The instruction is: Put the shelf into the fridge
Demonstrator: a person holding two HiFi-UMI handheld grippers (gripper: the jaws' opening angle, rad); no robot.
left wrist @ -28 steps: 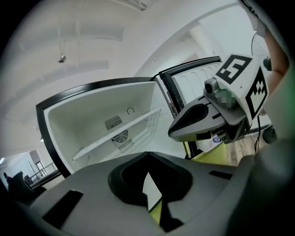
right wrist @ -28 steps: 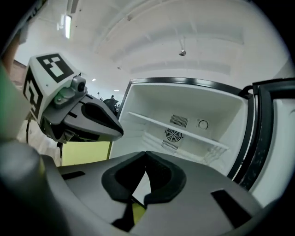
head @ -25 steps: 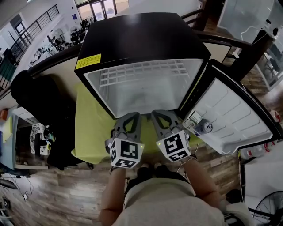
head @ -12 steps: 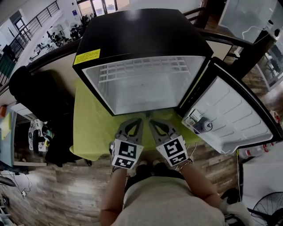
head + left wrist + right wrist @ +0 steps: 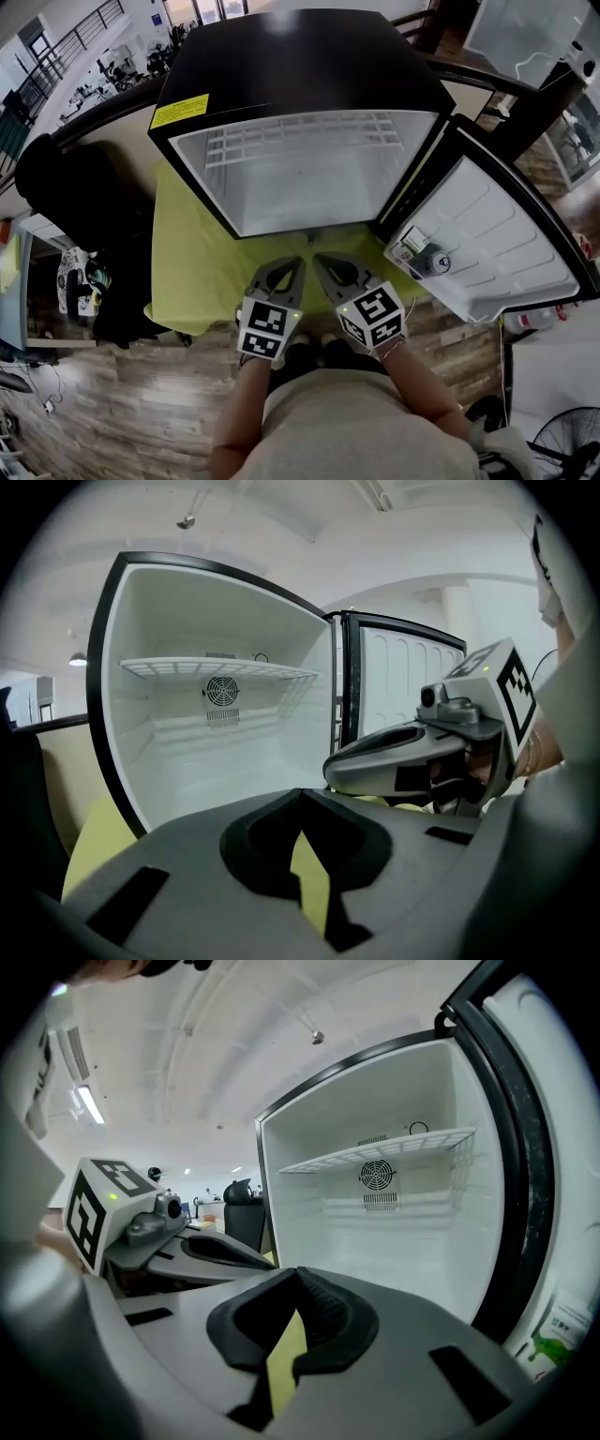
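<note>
The black mini fridge (image 5: 291, 56) stands open on a yellow-green cloth (image 5: 192, 272). A white wire shelf (image 5: 300, 148) lies level on the rails in the upper part of the white interior; it also shows as the shelf (image 5: 220, 667) and the shelf (image 5: 375, 1159) in the gripper views. My left gripper (image 5: 281, 265) and right gripper (image 5: 330, 262) hang side by side in front of the fridge opening, apart from it. Both are shut with nothing between the jaws: left gripper (image 5: 300, 794), right gripper (image 5: 298, 1274).
The fridge door (image 5: 487, 244) swings wide open to the right, with a can (image 5: 433, 265) and a carton in its lower rack. A black chair (image 5: 84, 216) stands at the left. Wooden floor (image 5: 141, 403) lies under the person.
Both grippers have drawn back from the fridge opening toward the person's body. The shelf stays where it was inside.
</note>
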